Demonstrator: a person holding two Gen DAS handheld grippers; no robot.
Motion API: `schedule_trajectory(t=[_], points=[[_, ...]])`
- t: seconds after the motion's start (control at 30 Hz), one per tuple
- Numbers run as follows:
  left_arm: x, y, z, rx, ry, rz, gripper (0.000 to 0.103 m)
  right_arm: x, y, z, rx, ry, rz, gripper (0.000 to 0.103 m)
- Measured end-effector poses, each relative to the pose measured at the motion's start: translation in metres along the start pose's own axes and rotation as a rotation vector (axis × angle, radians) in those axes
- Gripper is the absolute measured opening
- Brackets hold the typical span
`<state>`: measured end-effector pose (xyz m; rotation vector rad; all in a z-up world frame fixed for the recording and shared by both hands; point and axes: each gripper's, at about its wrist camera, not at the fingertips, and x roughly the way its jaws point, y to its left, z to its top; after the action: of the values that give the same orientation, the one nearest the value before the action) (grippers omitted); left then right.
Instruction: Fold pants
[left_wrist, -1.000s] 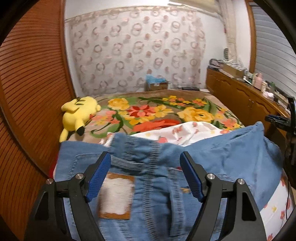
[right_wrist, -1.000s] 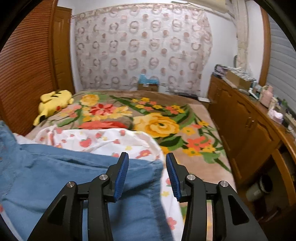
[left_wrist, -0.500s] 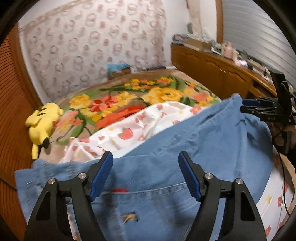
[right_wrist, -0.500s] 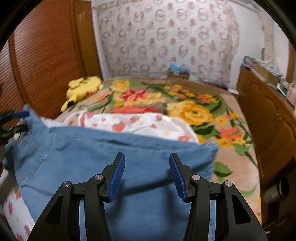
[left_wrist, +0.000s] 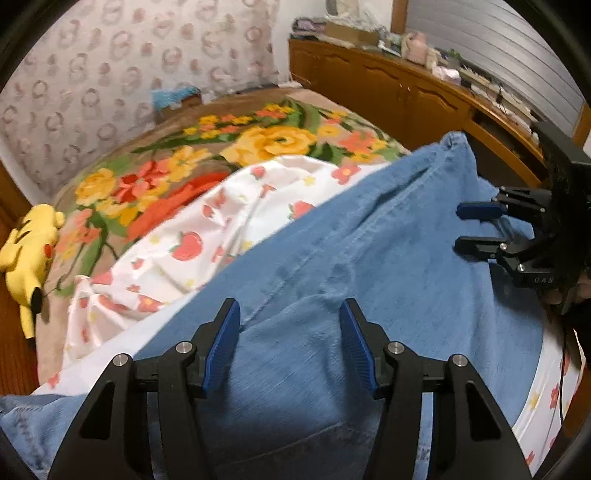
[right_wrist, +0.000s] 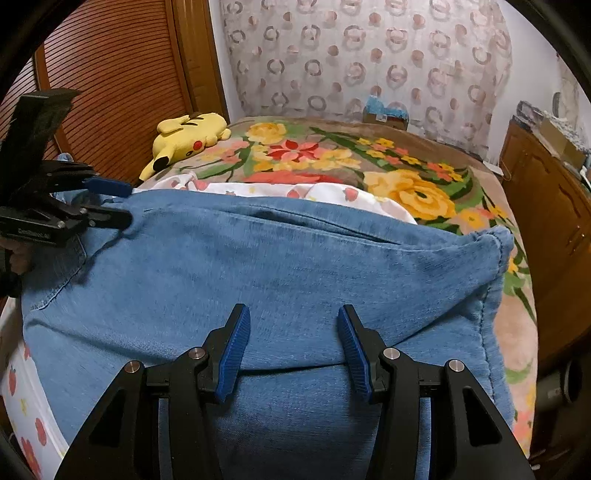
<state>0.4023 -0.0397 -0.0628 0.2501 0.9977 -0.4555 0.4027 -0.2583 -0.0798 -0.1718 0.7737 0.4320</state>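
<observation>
Blue denim pants (left_wrist: 369, 258) lie folded across the near end of the bed, on a white strawberry-print sheet (left_wrist: 177, 258); they also fill the right wrist view (right_wrist: 258, 266). My left gripper (left_wrist: 290, 343) is open, its jaws wide apart just above the denim. My right gripper (right_wrist: 293, 347) is open over the folded edge of the pants. The right gripper shows at the right of the left wrist view (left_wrist: 476, 229), jaws apart over the cloth. The left gripper shows at the left of the right wrist view (right_wrist: 110, 203).
A floral blanket (right_wrist: 406, 184) covers the bed. A yellow plush toy (right_wrist: 188, 136) lies at the far left by the wooden slatted wall (right_wrist: 110, 92). A wooden cabinet (left_wrist: 406, 96) with clutter on top runs along the right side. A patterned curtain (right_wrist: 369, 55) hangs behind.
Both grippers turned inward toward each other, so each now sees the other. The left view swung from the waistband and patch to plain denim. Both stay open.
</observation>
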Motion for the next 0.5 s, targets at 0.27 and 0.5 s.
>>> schedule_trajectory(t=[0.27,0.5], points=[[0.012,-0.007,-0.008,0.015,0.021,-0.023,0.031,0.000,0.023,-0.005,-0.046,-0.013,-0.027,0.052],[-0.024,-0.010,-0.006,-0.005,-0.099,0.020,0.011,-0.007,0.022,-0.011,-0.040,-0.036,-0.024,0.052]])
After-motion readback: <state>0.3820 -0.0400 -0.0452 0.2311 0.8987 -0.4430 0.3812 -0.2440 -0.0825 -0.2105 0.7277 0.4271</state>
